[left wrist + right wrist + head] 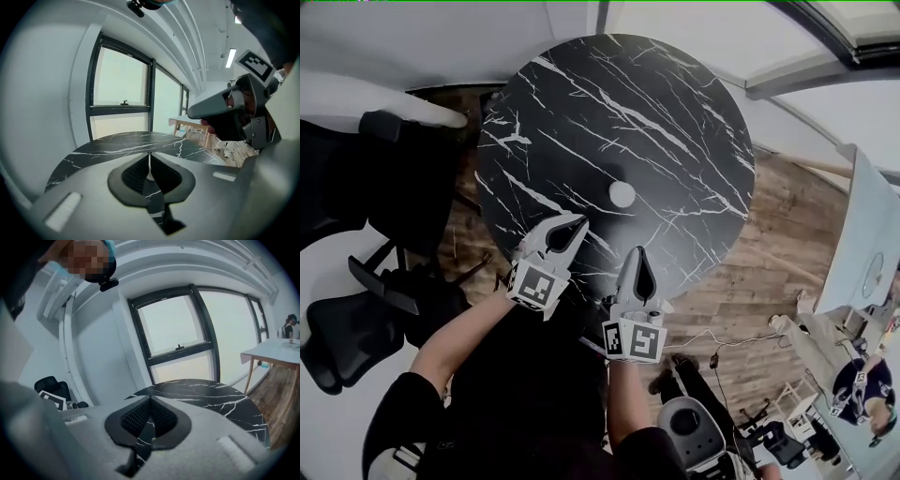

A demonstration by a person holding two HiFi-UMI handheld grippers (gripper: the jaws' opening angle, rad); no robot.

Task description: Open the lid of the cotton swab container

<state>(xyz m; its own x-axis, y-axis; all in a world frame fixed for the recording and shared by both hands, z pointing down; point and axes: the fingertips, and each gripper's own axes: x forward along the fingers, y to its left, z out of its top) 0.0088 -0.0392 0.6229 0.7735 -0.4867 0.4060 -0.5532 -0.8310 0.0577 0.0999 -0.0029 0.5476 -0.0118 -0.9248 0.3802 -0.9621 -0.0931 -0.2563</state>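
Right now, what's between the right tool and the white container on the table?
Nothing. In the head view only bare black marble tabletop separates the right tool from the small white round container.

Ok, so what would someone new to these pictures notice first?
The round black marble table with white veins fills the middle of the head view, with one small white round container alone near its centre. Over its near edge hang the left gripper and the right gripper, both shut and empty, short of the container.
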